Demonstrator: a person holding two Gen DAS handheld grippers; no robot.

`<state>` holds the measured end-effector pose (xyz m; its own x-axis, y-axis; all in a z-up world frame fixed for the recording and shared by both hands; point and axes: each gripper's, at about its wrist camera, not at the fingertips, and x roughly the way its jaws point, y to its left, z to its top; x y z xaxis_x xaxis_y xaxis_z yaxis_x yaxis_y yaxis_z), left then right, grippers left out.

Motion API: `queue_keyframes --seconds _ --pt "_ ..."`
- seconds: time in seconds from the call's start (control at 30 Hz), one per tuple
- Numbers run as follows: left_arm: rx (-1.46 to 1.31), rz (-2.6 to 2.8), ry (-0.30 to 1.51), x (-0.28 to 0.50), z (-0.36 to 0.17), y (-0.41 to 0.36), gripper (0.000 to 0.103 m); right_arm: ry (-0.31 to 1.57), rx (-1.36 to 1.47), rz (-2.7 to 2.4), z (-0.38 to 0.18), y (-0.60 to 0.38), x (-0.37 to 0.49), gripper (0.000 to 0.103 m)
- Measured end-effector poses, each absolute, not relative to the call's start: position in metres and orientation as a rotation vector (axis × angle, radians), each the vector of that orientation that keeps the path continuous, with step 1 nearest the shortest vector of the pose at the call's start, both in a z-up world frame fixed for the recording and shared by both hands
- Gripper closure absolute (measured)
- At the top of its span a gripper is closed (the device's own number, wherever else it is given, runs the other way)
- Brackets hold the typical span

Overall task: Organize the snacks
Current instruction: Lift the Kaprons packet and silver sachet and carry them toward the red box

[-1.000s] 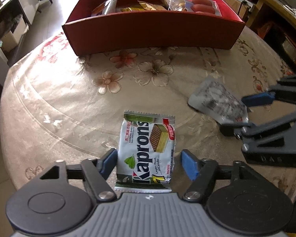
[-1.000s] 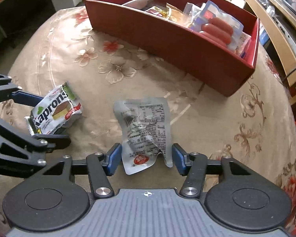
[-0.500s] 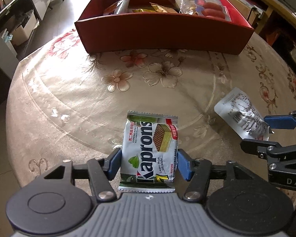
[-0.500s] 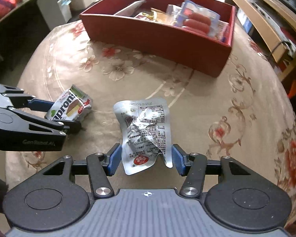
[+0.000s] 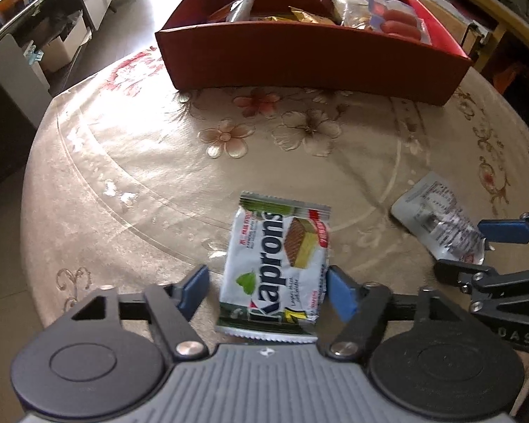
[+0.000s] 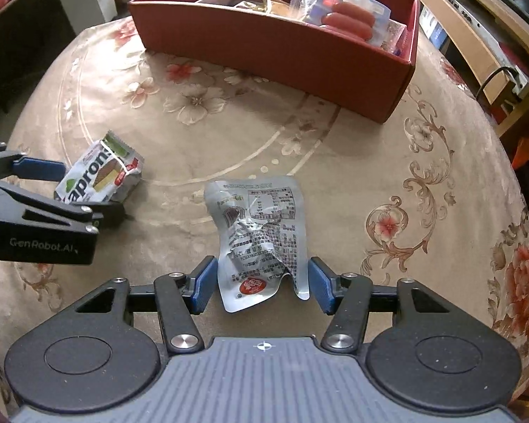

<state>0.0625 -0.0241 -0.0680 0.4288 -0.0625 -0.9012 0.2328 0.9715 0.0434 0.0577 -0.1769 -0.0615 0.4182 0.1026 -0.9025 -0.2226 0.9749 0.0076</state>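
The left gripper straddles a white and green foil wafer packet printed "Kaprons" near the front edge of the round counter covered in a beige flowered cloth. Its blue-padded fingers are easing apart: the pad on the picture's right touches the packet's edge, while the one on the picture's left stands just clear of it. Half a second ago both pads were against the wrapper. The packet sat square between them then; now it is tilted, its top leaning to the right. Whether it is lifted off the cloth cannot be told. The right gripper pinches a crumpled silver foil pouch with black printed text and a red round mark between its fingers. They are loosening very slightly, yet the pouch sits in the same place and shape between them as a second ago. In the left view, that gripper and its pouch now sit lower and nearer the right edge than before. The long red cardboard box stands at the far side of the counter, well apart from both packets. It holds several snacks, among them a clear pack of pink sausages. In the left view it now runs slanted, where it was level a second ago.
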Motion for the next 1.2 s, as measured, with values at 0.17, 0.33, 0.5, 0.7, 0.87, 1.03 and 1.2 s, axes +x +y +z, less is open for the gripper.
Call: queue_keyframes --seconds 0.17,0.33,0.5,0.7,0.87,1.03,1.2 --pt "0.176 -0.194 1.115 0.057 -0.065 -0.031 0.046 1.109 -0.122 0.202 -0.059 -0.175 0.051 0.041" --pt "0.165 -0.214 1.103 0.052 -0.058 -0.033 0.047 1.066 -0.066 0.196 -0.047 -0.180 0.045 0.041" --pt "0.142 -0.220 1.077 0.050 -0.049 -0.031 0.047 1.032 -0.032 0.189 -0.040 -0.184 0.040 0.041" --pt "0.133 -0.233 1.049 0.050 -0.040 -0.034 0.047 1.017 -0.023 0.183 -0.037 -0.184 0.040 0.041" --pt "0.133 -0.241 1.032 0.052 -0.035 -0.038 0.047 1.004 -0.016 0.187 -0.033 -0.183 0.042 0.041" --pt "0.134 -0.243 1.014 0.053 -0.030 -0.041 0.047 0.987 -0.009 0.187 -0.029 -0.184 0.044 0.041" --pt "0.131 -0.244 1.000 0.056 -0.024 -0.044 0.047 0.971 0.010 0.185 -0.025 -0.188 0.045 0.041"
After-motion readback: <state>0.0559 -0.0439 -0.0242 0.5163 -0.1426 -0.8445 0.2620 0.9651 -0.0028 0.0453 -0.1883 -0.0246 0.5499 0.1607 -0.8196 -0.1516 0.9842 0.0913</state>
